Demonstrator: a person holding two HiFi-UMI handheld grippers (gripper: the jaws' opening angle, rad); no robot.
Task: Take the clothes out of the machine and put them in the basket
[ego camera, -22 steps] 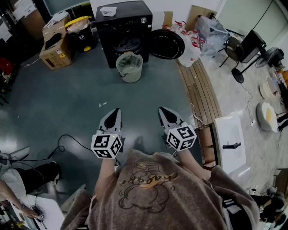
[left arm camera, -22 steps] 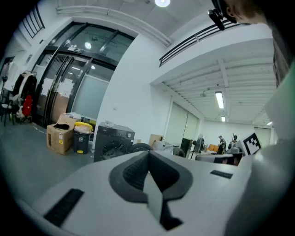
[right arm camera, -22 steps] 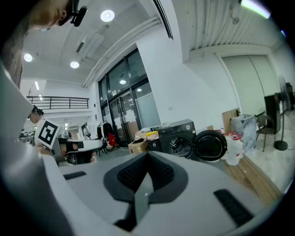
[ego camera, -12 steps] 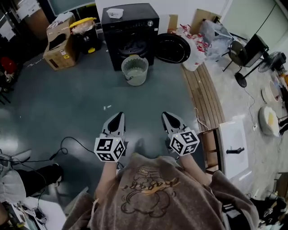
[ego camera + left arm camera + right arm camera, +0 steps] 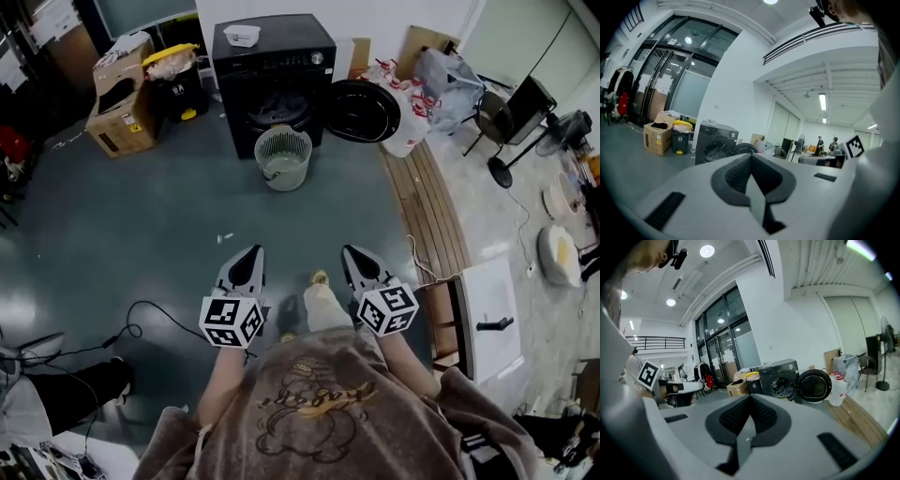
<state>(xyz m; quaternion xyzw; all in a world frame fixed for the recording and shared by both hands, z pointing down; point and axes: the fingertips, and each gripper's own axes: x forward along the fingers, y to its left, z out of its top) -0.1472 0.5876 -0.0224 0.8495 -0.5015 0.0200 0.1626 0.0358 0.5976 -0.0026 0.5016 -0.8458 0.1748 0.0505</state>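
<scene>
The black washing machine (image 5: 273,80) stands far ahead with its round door (image 5: 360,110) swung open to the right. A pale green basket (image 5: 283,157) sits on the floor right in front of its drum. Any clothes inside the drum are too dark to make out. My left gripper (image 5: 251,258) and right gripper (image 5: 354,255) are held side by side near my body, well short of the machine, both shut with nothing in them. The machine (image 5: 714,143) shows small in the left gripper view, and the machine (image 5: 780,378) with its open door (image 5: 814,386) in the right gripper view.
An open cardboard box (image 5: 120,109) and a bin with a yellow lid (image 5: 174,70) stand left of the machine. White bags (image 5: 403,89) lie right of it. A wooden strip (image 5: 422,202) runs along the right. A black cable (image 5: 141,314) lies on the floor at left.
The machine and basket have slid down the head view and look nearer. My leg and foot now show between the grippers. Both grippers stay shut, side by side.
</scene>
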